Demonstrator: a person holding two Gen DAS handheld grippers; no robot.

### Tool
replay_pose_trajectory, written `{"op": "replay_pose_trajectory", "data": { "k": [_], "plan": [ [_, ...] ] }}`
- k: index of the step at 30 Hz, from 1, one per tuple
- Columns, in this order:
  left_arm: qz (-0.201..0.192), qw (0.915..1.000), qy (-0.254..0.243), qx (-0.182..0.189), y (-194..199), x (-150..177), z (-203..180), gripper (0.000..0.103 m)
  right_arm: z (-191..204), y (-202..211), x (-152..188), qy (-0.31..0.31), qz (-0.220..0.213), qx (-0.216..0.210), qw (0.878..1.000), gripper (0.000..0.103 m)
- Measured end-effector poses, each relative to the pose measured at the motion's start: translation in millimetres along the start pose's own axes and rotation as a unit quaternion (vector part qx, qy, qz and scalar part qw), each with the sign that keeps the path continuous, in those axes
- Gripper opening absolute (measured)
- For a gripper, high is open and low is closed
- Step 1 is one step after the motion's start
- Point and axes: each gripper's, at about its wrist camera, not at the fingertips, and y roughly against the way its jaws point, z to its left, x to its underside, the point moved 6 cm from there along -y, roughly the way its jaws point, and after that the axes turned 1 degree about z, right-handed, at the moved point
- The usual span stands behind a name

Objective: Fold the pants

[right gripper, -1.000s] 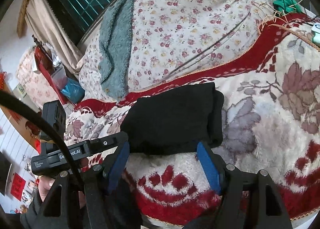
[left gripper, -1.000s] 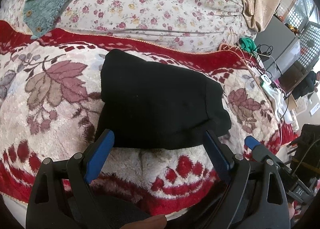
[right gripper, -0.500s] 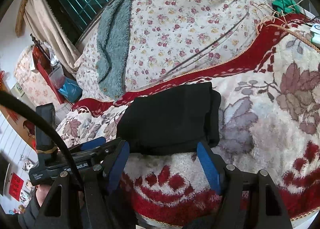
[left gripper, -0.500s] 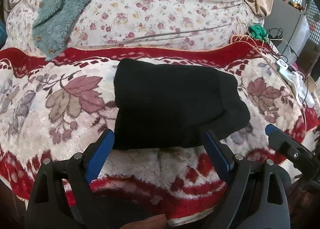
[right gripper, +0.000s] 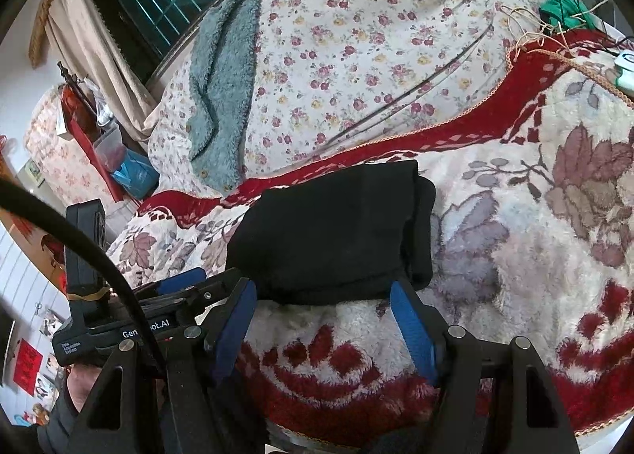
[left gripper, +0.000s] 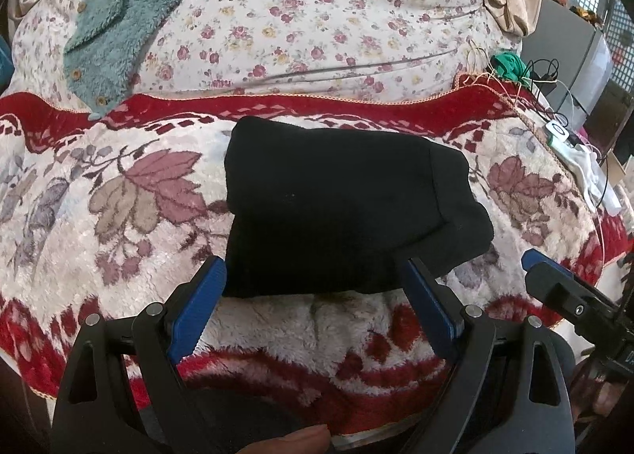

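A: Teal fleece [left gripper: 130, 14] draped at the far left over the flowered quilt [left gripper: 317, 18]. Black pants [left gripper: 337, 208] already folded into a compact block on the plush blanket [left gripper: 119, 216], lying close to its near edge, well in from both side edges.

B: Left gripper [left gripper: 315, 291] spread wide, empty, hanging just short of the pants' near hem. Right gripper [right gripper: 321, 307] likewise wide apart, holding nothing, also just off that near hem.

A: Looks like the last stage, folding nearly finished.

B: Probably only a final tidy left: flattening the bulging right end, or simply backing away.
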Motion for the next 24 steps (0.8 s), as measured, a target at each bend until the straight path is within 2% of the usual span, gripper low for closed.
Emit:
{"op": "replay_pose_trajectory", "data": {
  "k": [6, 7, 10, 13, 16, 18, 21, 24],
  "plan": [
    [-0.01, 0.9999, 0.011, 0.003, 5, -2, 7, 0.09, -6, 1, 0, -0.009, 0.003, -0.005, 1.0, 0.069],
    [-0.015, 0.9997, 0.02, 0.006, 8, -2, 11, 0.09, -10, 2, -1, -0.022, 0.003, -0.011, 1.0, 0.069],
    [-0.026, 0.9979, 0.059, 0.01, 14, -6, 29, 0.09, -39, 6, -4, -0.112, -0.003, -0.029, 0.993, 0.069],
    [-0.024, 0.9949, 0.097, 0.016, 15, -6, 46, 0.09, -80, 11, -5, -0.24, -0.017, -0.069, 0.968, 0.069],
    [-0.02, 0.9921, 0.122, 0.025, 15, -6, 55, 0.09, -122, 7, -1, -0.373, -0.016, -0.109, 0.921, 0.069],
    [-0.018, 0.9914, 0.127, 0.028, 15, -5, 57, 0.09, -131, 0, -2, -0.412, 0.002, -0.13, 0.902, 0.069],
    [-0.014, 0.9903, 0.133, 0.038, 12, -2, 57, 0.09, -130, -15, -3, -0.422, 0.047, -0.128, 0.897, 0.069],
    [-0.007, 0.9878, 0.147, 0.051, 8, -1, 57, 0.09, -117, -24, -5, -0.408, 0.079, -0.157, 0.896, 0.069]
  ]
}}
